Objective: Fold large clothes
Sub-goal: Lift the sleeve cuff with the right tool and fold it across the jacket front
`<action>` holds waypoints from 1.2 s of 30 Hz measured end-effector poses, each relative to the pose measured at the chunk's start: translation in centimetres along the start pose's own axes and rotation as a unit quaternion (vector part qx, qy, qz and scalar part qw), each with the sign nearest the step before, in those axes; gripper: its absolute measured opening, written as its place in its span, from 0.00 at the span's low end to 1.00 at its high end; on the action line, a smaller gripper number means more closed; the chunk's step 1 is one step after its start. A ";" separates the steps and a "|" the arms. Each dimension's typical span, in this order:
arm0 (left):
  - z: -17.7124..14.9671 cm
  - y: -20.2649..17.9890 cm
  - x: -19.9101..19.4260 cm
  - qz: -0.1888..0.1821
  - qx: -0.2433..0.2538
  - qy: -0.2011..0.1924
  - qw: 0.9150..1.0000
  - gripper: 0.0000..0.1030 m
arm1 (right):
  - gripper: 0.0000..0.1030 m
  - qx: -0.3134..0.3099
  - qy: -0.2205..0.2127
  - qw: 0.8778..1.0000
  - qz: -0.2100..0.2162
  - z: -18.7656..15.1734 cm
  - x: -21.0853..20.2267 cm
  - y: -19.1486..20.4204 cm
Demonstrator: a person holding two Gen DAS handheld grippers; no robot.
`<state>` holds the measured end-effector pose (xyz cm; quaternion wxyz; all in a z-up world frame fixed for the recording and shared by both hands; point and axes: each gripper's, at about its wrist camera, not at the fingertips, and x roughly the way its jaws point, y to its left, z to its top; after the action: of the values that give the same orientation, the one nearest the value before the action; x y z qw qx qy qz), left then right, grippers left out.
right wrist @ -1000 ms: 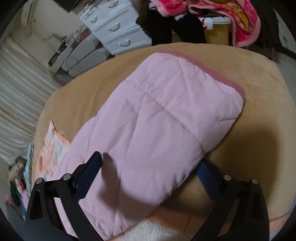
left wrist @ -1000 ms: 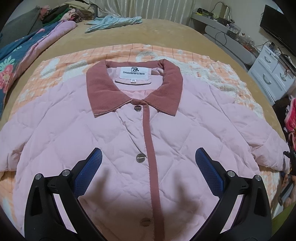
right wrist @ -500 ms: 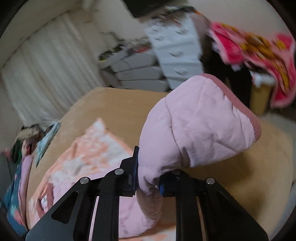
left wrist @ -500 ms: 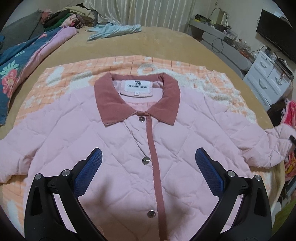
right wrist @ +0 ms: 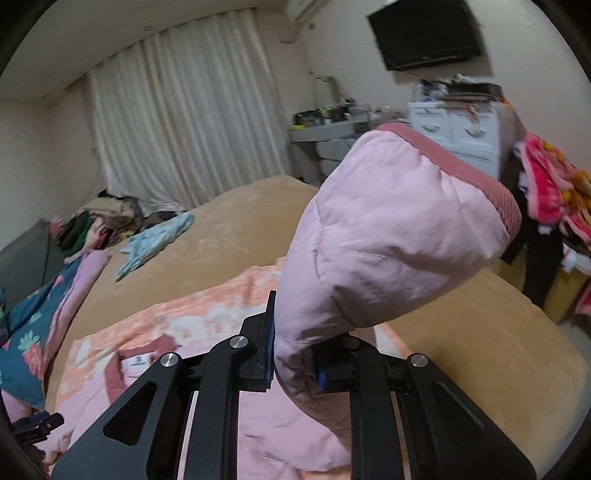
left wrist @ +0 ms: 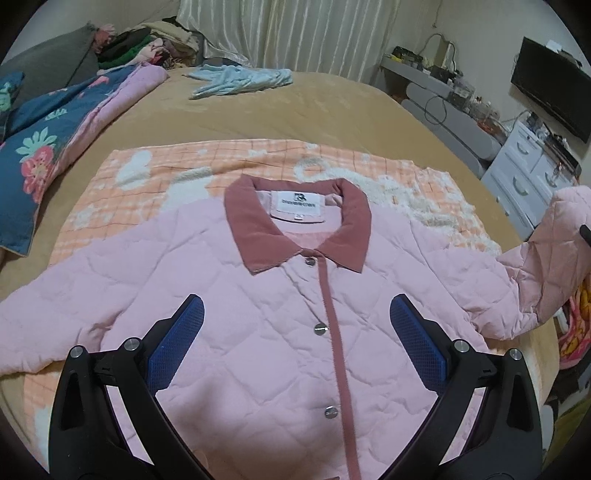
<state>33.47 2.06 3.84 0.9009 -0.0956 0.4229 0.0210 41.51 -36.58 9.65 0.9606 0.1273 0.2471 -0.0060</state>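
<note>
Tan bedding covered the wide bed, and on it lay an orange checked blanket with the pink quilted jacket spread front-up over it. Nearest the left wrist camera, the left gripper hovered over the jacket's chest with its 2 blue pads spread wide apart and nothing between them, the pink placket and 3 silver snaps running up the gap. Beyond them sat the dusty-rose collar with a white label inside the neck. At the frame's right edge, the jacket's sleeve was lifted off the bed.

From the right wrist camera, the right gripper had its jaws pinched tight on that sleeve, which bulged upward past the fingers, its rose cuff at the top. Below the gripper, the rest of the jacket lay on the blanket.

Farther off, a blue floral quilt lay along one side of the bed, a light blue garment rested near the far edge, and a heap of clothes sat in front of pale curtains. White drawers and a dark wall screen stood at the other side.
</note>
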 end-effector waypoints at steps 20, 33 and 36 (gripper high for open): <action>-0.4 8.8 -2.2 -0.028 -0.071 -0.010 0.997 0.92 | 0.15 -0.099 -0.003 0.988 0.122 -1.5 -0.8 17.0; -1.3 12.6 -2.0 -0.064 -0.122 -0.015 0.990 0.92 | 0.15 -0.179 0.020 0.970 0.164 -7.8 0.7 24.1; -1.6 13.2 -1.8 -0.078 -0.133 -0.014 0.988 0.92 | 0.15 -0.196 0.030 0.965 0.174 -9.8 1.6 26.0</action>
<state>29.54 14.78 2.17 0.8848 -0.2472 0.3948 0.0081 40.18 -8.92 6.86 0.9452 -0.0224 0.2460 0.2132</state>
